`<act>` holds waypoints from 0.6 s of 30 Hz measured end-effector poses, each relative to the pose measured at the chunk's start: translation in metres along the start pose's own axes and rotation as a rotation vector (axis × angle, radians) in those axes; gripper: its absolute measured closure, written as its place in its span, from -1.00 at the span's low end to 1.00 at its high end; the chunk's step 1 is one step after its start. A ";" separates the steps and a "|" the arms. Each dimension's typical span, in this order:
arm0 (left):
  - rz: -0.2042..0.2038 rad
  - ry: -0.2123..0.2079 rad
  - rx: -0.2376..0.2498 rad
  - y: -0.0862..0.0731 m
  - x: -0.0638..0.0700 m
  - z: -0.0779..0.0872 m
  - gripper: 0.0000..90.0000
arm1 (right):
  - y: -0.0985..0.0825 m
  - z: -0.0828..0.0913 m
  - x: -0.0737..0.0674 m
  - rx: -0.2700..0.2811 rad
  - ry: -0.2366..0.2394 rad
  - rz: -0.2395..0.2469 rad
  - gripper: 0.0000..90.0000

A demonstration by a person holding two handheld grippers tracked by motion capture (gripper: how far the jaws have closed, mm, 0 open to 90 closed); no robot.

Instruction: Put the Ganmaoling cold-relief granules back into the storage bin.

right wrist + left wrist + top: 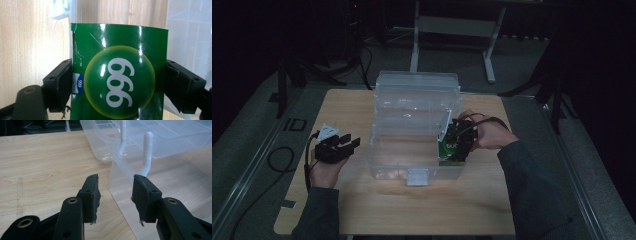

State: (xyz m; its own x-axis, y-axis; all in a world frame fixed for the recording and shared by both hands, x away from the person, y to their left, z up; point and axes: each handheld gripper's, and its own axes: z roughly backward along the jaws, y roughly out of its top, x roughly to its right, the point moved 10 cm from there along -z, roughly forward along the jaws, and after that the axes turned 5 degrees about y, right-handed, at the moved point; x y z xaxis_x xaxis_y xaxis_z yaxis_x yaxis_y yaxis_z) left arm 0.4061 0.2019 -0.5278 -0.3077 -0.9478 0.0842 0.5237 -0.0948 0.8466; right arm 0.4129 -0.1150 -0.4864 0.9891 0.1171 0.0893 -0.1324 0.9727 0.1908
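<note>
Surface: a light wood-grain table (362, 210), rectangular with rounded corners, smooth, under dim light.
Room: dark all round; a grey floor, black stands at both sides, a white metal frame (414, 45) behind the table, and a black cable (277, 160) looped on the floor at the left.
Bin: a clear plastic bin (412, 172) stands mid-table, its hinged lid (417, 92) thrown back and upright behind it; thin see-through walls, a white latch (417, 176) at the near wall.
Box: a glossy green cardboard box (117, 75), flat-faced, printed with a yellow-rimmed green disc and white digits "999"; one edge is scuffed and slightly torn.
Box position: at the bin's right wall, near its near-right corner, held off the table.
Box axis: its long axis runs along the line of the right jaws, away from the hand, the printed face turned to the gripper's camera.
Right gripper (457, 142): jaws clamped on the two opposite sides of the green box.
Left gripper (115, 195): black, matte jaws spread wide with nothing between them, just beside the bin's near-left corner, over the table.
</note>
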 end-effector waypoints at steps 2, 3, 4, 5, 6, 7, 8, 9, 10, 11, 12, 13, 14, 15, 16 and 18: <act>-0.001 -0.001 -0.002 0.000 0.001 0.000 0.26 | 0.000 0.008 0.003 0.031 -0.014 -0.003 -0.61; -0.002 -0.001 -0.002 0.000 0.001 0.000 0.26 | 0.000 0.010 0.004 0.043 -0.021 -0.006 -0.61; -0.003 -0.002 -0.002 0.000 0.001 0.000 0.26 | -0.001 0.011 0.004 0.048 -0.019 -0.005 -0.61; -0.003 -0.002 -0.002 0.000 0.001 0.000 0.26 | -0.002 0.011 0.004 0.047 -0.017 -0.007 -0.61; -0.003 -0.002 -0.002 0.000 0.001 0.000 0.26 | -0.002 0.009 0.003 0.044 -0.017 -0.008 -0.61; -0.003 -0.002 -0.002 0.000 0.001 0.000 0.26 | -0.003 0.006 0.002 0.034 -0.009 -0.008 -0.61; -0.003 -0.001 -0.001 0.000 0.001 0.000 0.26 | -0.003 0.004 0.001 0.032 -0.007 -0.008 -0.61; -0.003 -0.001 -0.001 0.000 0.001 0.000 0.26 | -0.003 0.002 0.000 0.031 -0.002 -0.007 -0.61; -0.002 -0.001 0.000 0.000 0.001 0.000 0.26 | -0.003 -0.001 -0.001 0.028 0.005 -0.007 -0.61; -0.002 -0.001 0.000 0.000 0.001 0.000 0.26 | -0.002 -0.002 -0.001 0.030 0.005 -0.006 -0.61; -0.002 -0.001 0.001 0.000 0.001 0.000 0.26 | -0.001 -0.003 -0.001 0.030 0.007 -0.003 -0.61; -0.002 -0.001 0.001 0.001 0.001 0.000 0.26 | -0.001 -0.003 -0.001 0.028 0.009 -0.003 -0.61; -0.001 -0.001 0.001 0.001 0.001 0.000 0.26 | -0.001 -0.003 -0.001 0.027 0.010 -0.003 -0.61; 0.000 -0.002 0.003 0.001 0.001 0.001 0.26 | -0.001 -0.003 -0.001 0.028 0.009 -0.002 -0.61; 0.000 -0.002 0.003 0.001 0.001 0.001 0.26 | -0.001 -0.003 -0.001 0.028 0.007 -0.003 -0.61; -0.001 0.000 0.004 0.001 0.000 0.001 0.26 | -0.001 -0.003 -0.001 0.028 0.001 -0.002 -0.61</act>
State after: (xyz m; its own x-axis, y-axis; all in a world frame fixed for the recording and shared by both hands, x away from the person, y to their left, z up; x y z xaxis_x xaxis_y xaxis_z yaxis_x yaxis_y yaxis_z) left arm 0.4059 0.2022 -0.5266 -0.3077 -0.9478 0.0834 0.5205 -0.0943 0.8486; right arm 0.4123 -0.1156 -0.4896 0.9895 0.1154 0.0875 -0.1321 0.9669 0.2181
